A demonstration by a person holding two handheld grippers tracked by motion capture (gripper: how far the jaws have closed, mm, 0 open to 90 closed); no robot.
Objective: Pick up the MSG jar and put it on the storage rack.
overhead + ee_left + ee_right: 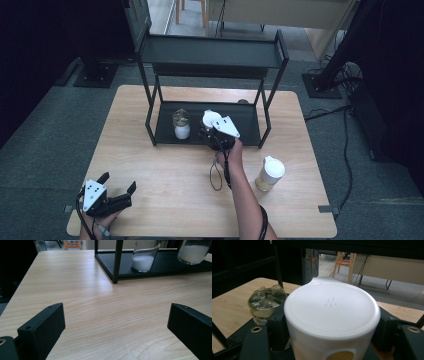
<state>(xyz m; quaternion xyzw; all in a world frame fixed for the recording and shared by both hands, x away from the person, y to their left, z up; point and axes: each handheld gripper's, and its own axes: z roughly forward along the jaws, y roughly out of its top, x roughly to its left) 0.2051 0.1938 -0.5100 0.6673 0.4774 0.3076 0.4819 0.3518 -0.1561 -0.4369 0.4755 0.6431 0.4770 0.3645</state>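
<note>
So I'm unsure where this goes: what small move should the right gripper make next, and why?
Probably lower the white-lidded jar onto the rack's bottom shelf beside the glass-stoppered jar. The right gripper is clamped on it at that shelf.

1. Table (165,185): light wood-grain top with rounded corners, evenly lit.
2. Floor (55,130): grey-green carpet on all sides of the table.
3. Shelf rack (210,52): black metal frame, two tiers, standing at the tabletop's far edge.
4. Surroundings: dark curtains (35,35) at left and right, each with a black stand base (95,75) on the carpet.
5. Cables (345,145): black, running across the floor off the tabletop's right edge.
6. Beyond the rack: brighter flooring and wooden stool legs (190,12).
</note>
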